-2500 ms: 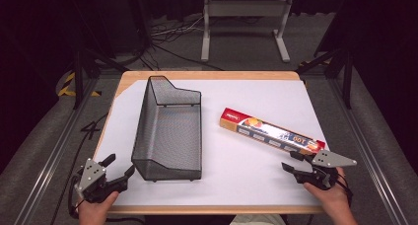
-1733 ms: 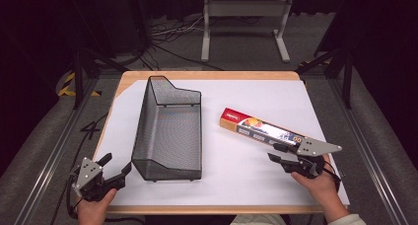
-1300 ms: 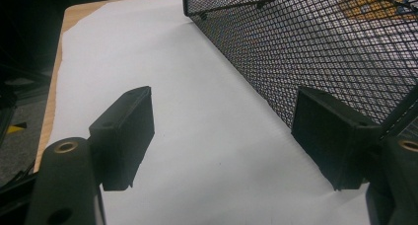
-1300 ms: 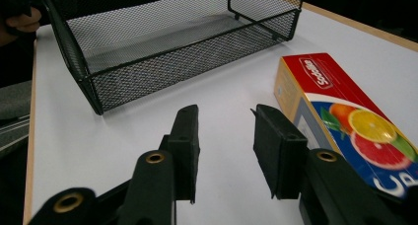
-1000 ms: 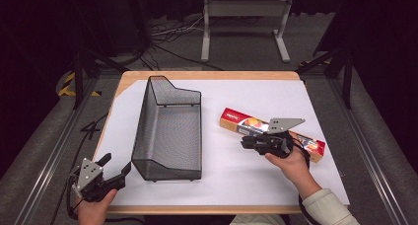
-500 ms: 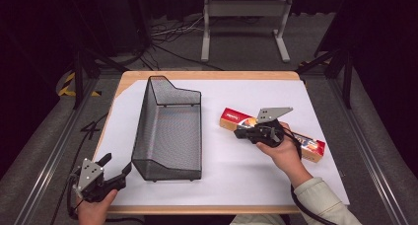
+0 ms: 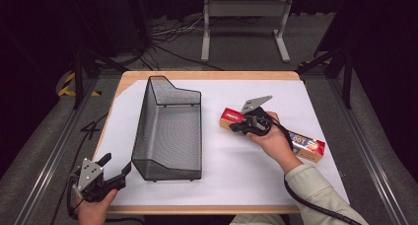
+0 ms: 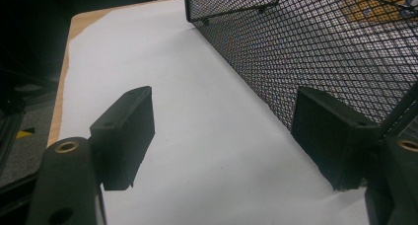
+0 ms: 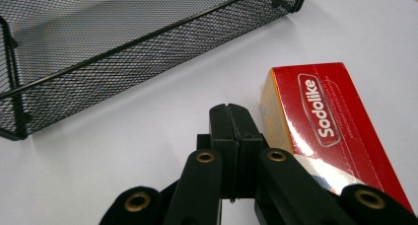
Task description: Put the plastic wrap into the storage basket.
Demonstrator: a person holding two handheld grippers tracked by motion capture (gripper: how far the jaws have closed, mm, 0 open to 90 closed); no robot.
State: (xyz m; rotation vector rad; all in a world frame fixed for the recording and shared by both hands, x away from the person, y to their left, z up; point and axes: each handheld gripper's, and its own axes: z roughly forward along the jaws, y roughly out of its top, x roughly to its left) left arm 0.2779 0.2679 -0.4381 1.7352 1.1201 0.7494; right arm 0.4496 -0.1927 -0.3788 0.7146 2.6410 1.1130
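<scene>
Red-and-orange cardboard box (image 7: 276, 131), long and narrow, lies at an angle on the white sheet (image 7: 236, 175) over the wooden table (image 7: 207, 75), well to the right of the black wire-mesh basket (image 7: 170, 131) as I watch from the high view. My right gripper (image 7: 235, 128) sits over the box's left end, the right hand (image 7: 273, 138) covering its middle, a pale sleeve (image 7: 315, 190) and black cable (image 7: 305, 205) running off toward the bottom edge; the grey three-cornered plate (image 7: 255, 104) stands up above the tool. My left gripper (image 7: 117, 170) waits at the near left corner of the table, just beside the basket's front corner, held in the left hand (image 7: 93, 205). Over to the left gripper view: its two black jaws stand wide apart with nothing between them but white sheet, and the mesh wall (image 8: 315, 52) rises just beside the right-hand jaw. Now the right gripper view: the jaws are pressed flat together, nothing between them, tips over the sheet right at the box's red end (image 9: 320, 121), which carries white lettering, "Sodolike". I cannot tell whether the jaws touch the box. The basket's rim (image 9: 138, 37) runs across the top of this view, apart from the box.
</scene>
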